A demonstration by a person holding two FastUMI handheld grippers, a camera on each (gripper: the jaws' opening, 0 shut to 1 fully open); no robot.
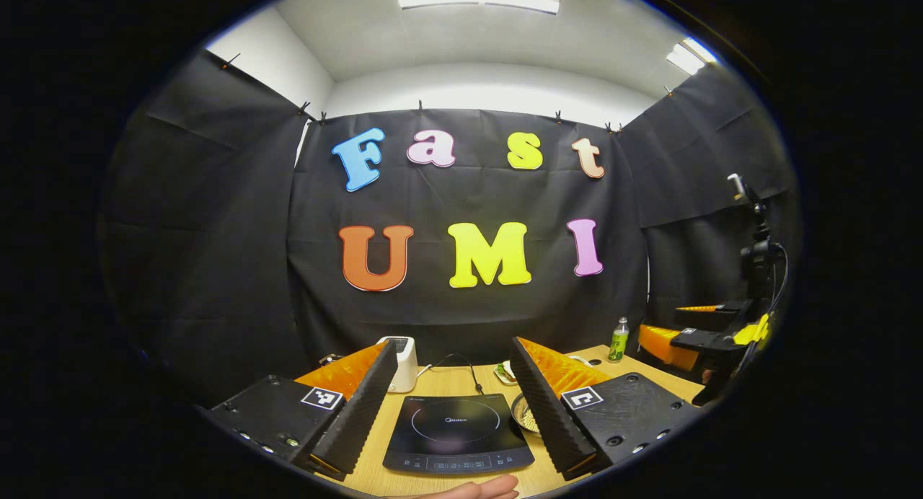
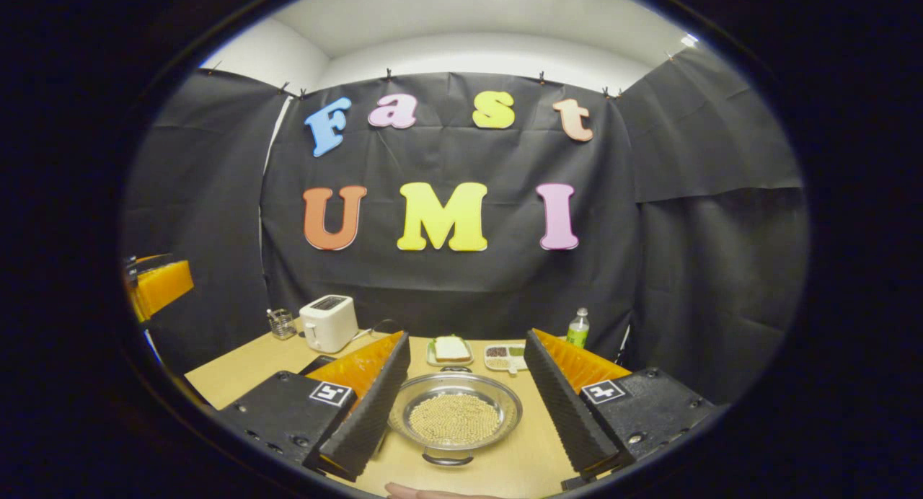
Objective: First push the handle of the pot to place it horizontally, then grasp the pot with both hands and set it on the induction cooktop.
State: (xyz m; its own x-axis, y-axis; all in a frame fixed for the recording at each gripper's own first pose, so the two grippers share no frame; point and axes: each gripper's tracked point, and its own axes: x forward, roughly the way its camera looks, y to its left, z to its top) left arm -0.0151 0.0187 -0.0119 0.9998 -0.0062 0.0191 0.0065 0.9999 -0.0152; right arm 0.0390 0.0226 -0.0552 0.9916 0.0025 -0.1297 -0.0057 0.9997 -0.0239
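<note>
A booth hung with black cloth surrounds a light wooden table, under white ceiling lights. In the left gripper view, the left gripper hangs above the near edge of the table with its two ribbed black fingers spread wide apart, holding nothing; between them lies the black induction cooktop, flat on the table with its control strip toward the near side. Just right of the cooktop a sliver of the metal pot shows beside the right finger. A white toaster stands at the far left behind the cooktop, with a black cable trailing across the table, and a green bottle stands at the far right. Further right in that view the other gripper, orange and black, hangs over the table's right side. In the right gripper view, the right gripper has its fingers likewise spread wide, empty, framing the pot, a shallow steel pan filled with small pale beads, one loop handle toward the near side and one toward the far side. Beyond it sit a small plate with a slice of bread and a divided dish; the toaster and a glass stand far left, the bottle far right. A fingertip shows at the bottom edge of each view.
</note>
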